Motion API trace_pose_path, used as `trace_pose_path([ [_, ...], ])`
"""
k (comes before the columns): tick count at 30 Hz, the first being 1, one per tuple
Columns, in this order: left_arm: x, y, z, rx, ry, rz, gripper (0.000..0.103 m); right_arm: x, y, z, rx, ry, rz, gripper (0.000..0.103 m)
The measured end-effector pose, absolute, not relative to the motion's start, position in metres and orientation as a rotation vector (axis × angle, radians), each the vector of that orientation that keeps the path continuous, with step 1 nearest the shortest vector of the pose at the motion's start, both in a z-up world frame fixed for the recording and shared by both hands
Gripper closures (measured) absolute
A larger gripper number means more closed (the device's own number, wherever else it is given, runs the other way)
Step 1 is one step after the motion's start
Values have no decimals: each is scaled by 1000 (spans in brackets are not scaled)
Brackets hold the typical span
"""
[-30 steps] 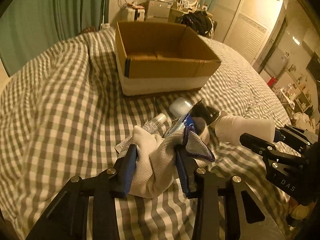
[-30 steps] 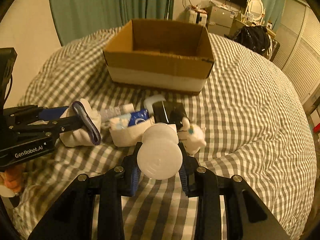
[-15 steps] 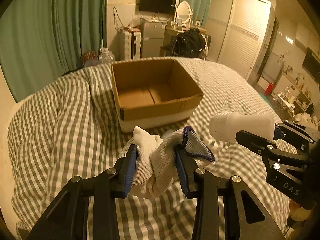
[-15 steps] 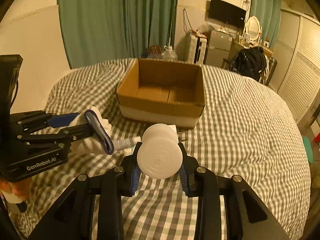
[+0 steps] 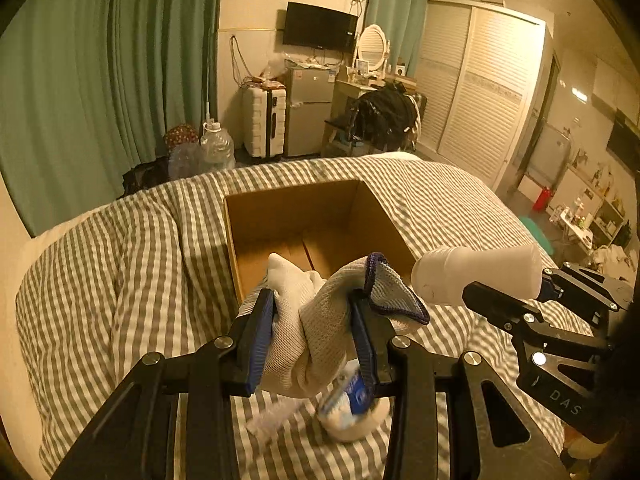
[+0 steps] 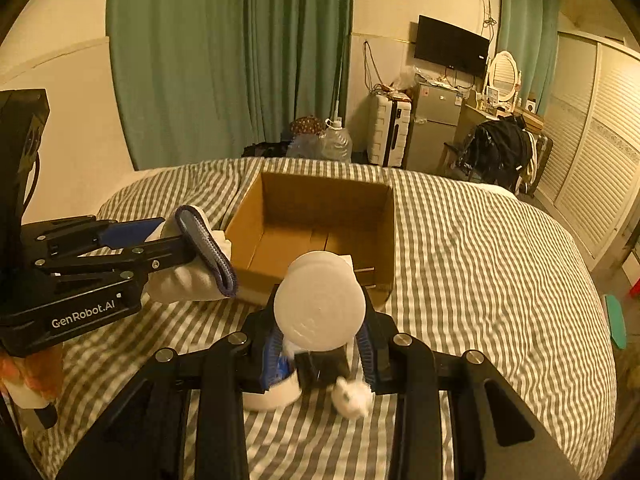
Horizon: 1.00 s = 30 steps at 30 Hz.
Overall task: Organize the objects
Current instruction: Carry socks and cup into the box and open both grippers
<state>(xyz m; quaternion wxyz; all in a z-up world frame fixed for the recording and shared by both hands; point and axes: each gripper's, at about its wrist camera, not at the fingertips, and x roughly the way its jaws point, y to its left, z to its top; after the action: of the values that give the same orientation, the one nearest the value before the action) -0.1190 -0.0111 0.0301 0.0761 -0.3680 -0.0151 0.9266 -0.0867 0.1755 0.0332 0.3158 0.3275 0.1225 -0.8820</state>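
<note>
Meanwhile the left gripper clamps a bunched white glove, cuff upward, before the cardboard box. Beside it, the right gripper pinches a white bottle, its long axis running along the fingers, toward the box.

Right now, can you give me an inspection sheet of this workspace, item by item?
Surface: bed with grey-and-white checked cover.
Job's things: open cardboard box, nothing seen inside; white sock and white bottle, both held above the cover.
Clutter: white tub holding a blue packet, a clear tube, a small white toy lying on the cover.
Grippers: left claw clamped on the sock; right claw clamped on the bottle.
Cables: wires hanging on the far wall.
Surroundings: green curtains, wall television, suitcase, small fridge.
</note>
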Motion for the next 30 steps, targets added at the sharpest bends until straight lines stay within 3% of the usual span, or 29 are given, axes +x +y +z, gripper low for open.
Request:
trace_pose_path([
  [10,-192,-17,13,-1154,-51,2799,65,-161,147,32,862,273,-2317,71],
  [30,-277,14,-60,-1283,-9,2704,65,-290,112,-38,1020,240,-2306,71],
])
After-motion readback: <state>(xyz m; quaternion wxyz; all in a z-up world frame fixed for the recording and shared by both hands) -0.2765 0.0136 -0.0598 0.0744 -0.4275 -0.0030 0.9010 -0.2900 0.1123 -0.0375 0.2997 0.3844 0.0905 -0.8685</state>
